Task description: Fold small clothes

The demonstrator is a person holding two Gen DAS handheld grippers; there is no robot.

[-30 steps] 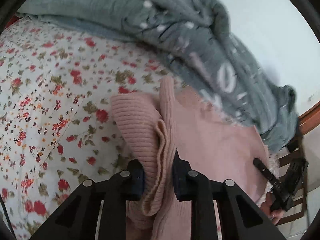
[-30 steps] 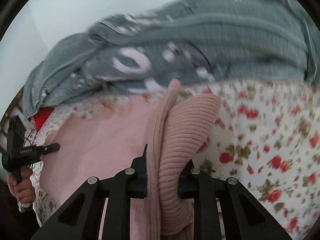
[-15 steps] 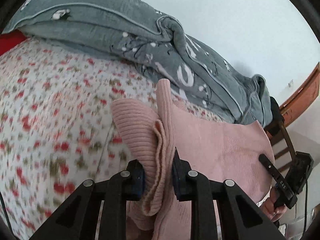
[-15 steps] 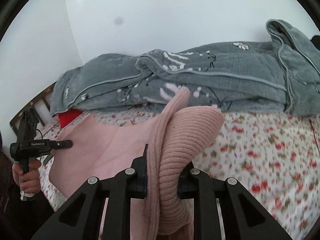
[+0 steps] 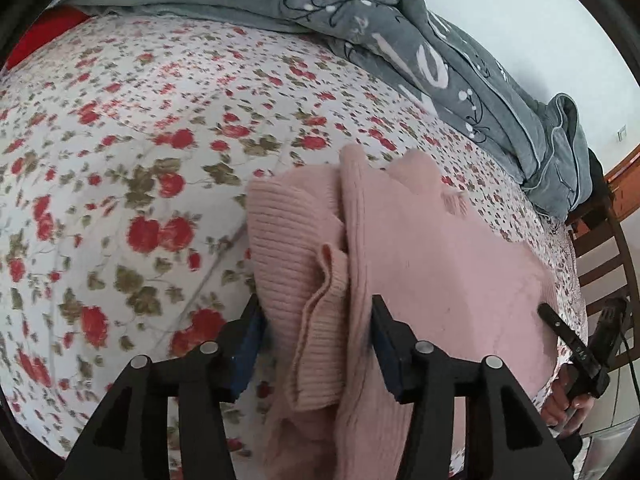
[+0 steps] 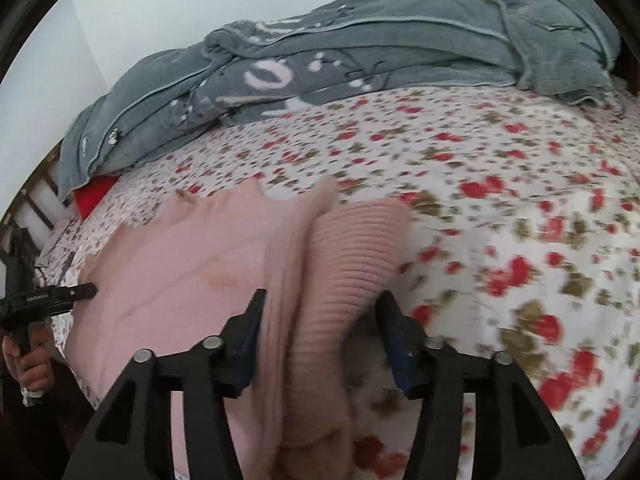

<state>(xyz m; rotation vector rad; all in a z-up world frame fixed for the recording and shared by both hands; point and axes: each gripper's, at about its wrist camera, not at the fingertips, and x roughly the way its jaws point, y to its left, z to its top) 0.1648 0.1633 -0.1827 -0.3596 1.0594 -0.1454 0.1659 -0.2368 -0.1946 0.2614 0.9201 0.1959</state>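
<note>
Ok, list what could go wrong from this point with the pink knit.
1. Both claws are opening with the pink sweater between the fingers; the left claw has bunched ribbed folds beside its pads, so the layers may slump unevenly.
2. At the right claw the ribbed cuff stands rolled up and could flop sideways onto the floral sheet, spoiling the fold.

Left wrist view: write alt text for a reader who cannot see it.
The left gripper is opening, its jaws apart on either side of a bunched fold of a pink knit garment that lies on a floral bedsheet. A grey blanket is heaped along the far edge, and the right gripper shows at the garment's right end.
</note>
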